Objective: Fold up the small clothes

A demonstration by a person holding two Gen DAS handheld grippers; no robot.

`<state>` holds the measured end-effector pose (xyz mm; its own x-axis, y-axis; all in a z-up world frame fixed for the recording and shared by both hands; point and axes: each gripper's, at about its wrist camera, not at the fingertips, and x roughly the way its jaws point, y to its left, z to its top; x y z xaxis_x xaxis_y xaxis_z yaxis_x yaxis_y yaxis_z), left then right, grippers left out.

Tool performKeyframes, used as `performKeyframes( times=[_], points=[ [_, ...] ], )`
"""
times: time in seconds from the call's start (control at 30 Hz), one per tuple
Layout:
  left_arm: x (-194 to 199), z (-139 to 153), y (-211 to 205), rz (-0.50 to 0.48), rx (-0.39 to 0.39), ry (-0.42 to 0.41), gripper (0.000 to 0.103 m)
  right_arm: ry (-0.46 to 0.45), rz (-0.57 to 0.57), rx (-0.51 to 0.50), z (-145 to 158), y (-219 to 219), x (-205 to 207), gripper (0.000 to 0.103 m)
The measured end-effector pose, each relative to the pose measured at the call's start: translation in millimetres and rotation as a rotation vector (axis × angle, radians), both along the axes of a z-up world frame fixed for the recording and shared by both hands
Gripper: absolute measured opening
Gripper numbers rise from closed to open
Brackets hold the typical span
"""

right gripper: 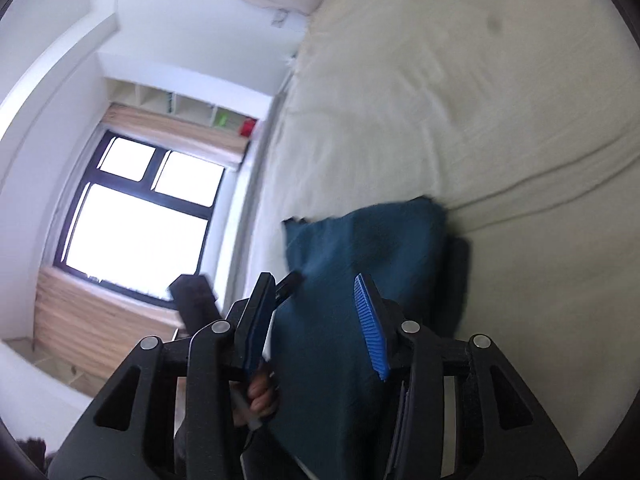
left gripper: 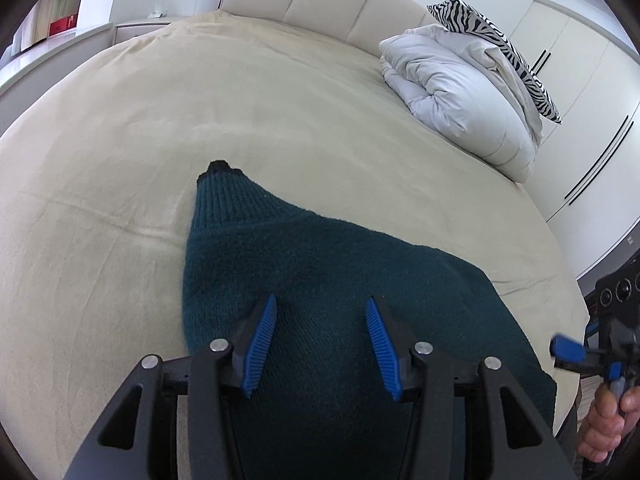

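Observation:
A dark teal knitted garment (left gripper: 320, 252) lies on the cream bed sheet (left gripper: 140, 140), its ribbed end (left gripper: 224, 200) pointing away from me. My left gripper (left gripper: 322, 298) hovers over the garment's near part, open, with nothing pinched between its blue pads. At the far right edge, off the garment's corner, a blue finger (left gripper: 568, 349) of the right gripper shows, held by a hand (left gripper: 608, 420). The right wrist view is blurred. In it my right gripper (right gripper: 313, 276) is open, the garment (right gripper: 360, 240) lying beyond the fingers on the sheet (right gripper: 440, 100).
A bunched white duvet (left gripper: 460, 92) and a zebra-print pillow (left gripper: 492, 36) sit at the bed's far right by the padded headboard (left gripper: 320, 4). White wardrobe doors (left gripper: 580, 80) stand to the right. A window (right gripper: 136, 208) and shelves (right gripper: 180, 104) are across the room.

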<state>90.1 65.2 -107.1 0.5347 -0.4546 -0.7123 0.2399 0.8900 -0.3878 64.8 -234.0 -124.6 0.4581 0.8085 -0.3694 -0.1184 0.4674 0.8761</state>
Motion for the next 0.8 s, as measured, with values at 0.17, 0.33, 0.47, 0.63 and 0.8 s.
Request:
performKeyframes(
  times=[0.17,0.33,0.47,0.63,0.8],
  points=[
    [-4,-1,2,-0.009,-0.009,-0.014,0.050,0.129,0.060,-0.006,-41,21,-17,0.049],
    [-2,-5,10,-0.016,-0.073,-0.001,0.050,0.170,0.014,0.057,-85,5,-15,0.008],
    [-4,-3,6,-0.016,-0.050,-0.008,0.050,0.127,0.021,0.069,-91,5,-17,0.006],
    [-12,13,2,0.013,-0.010,-0.013,0.051,0.065,0.039,0.055,-38,-9,-50,0.017],
    [-38,33,2,0.026,-0.034,-0.047,0.056,0.021,0.117,0.010,-10,19,-73,0.068]
  ],
)
